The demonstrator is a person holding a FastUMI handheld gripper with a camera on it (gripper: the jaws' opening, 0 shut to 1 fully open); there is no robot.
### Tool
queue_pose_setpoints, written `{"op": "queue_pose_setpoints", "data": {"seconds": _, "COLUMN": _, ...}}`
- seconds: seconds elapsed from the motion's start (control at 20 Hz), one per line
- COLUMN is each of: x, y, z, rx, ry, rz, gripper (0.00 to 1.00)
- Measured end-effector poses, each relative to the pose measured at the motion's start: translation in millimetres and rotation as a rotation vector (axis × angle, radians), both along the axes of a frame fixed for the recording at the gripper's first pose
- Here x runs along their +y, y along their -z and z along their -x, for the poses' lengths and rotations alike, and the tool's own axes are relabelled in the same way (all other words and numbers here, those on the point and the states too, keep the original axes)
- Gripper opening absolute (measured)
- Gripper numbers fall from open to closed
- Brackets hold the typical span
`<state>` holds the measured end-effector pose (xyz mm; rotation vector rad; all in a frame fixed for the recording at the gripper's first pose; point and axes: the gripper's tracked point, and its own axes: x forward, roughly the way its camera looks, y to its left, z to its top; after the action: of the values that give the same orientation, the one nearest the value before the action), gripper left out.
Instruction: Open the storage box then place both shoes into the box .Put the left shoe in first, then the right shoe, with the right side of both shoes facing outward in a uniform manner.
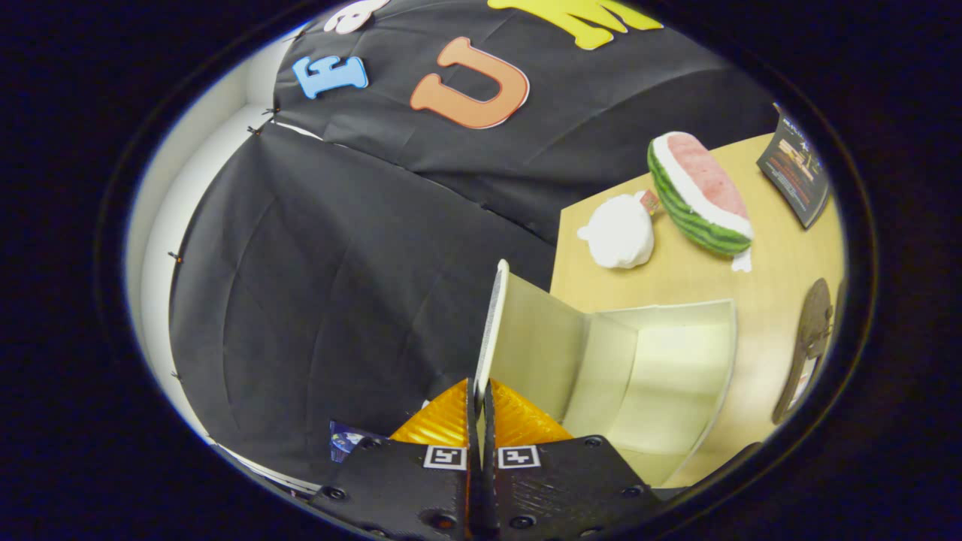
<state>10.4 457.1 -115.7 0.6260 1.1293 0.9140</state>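
My gripper (479, 391) is shut on the lid (492, 323) of the storage box (661, 361); both fingers pinch its thin edge. The lid stands raised, nearly upright, just ahead of the fingers. The pale cream box lies open on the wooden table (782, 255), and the part of its inside that I see holds nothing. A brown shoe (808, 346) lies on the table beyond the box's far side, seen sole-on and partly cut off.
A plush watermelon slice (699, 191) and a white round plush (620, 231) sit on the table beyond the box. A dark booklet (797, 169) lies further back. Black cloth walls close off the space beside the table.
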Motion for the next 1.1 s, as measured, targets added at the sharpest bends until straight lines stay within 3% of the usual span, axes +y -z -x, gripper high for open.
{"op": "queue_pose_setpoints", "data": {"seconds": 0.3, "x": 58, "y": -4, "z": 7, "rx": -0.044, "ry": -0.018, "rz": 0.016, "gripper": 0.07}}
{"op": "queue_pose_setpoints", "data": {"seconds": 0.35, "x": 64, "y": -6, "z": 8, "rx": -0.051, "ry": -0.021, "rz": 0.013, "gripper": 0.14}}
{"op": "queue_pose_setpoints", "data": {"seconds": 0.65, "x": 72, "y": -17, "z": 19, "rx": -0.108, "ry": -0.059, "rz": 0.024, "gripper": 0.79}}
{"op": "queue_pose_setpoints", "data": {"seconds": 0.75, "x": 61, "y": -13, "z": 22, "rx": -0.129, "ry": -0.077, "rz": 0.060, "gripper": 0.82}}
{"op": "queue_pose_setpoints", "data": {"seconds": 0.85, "x": 43, "y": -8, "z": 21, "rx": -0.153, "ry": -0.089, "rz": 0.091, "gripper": 0.95}}
{"op": "queue_pose_setpoints", "data": {"seconds": 1.1, "x": -26, "y": 21, "z": 6, "rx": -0.170, "ry": -0.065, "rz": 0.176, "gripper": 0.95}}
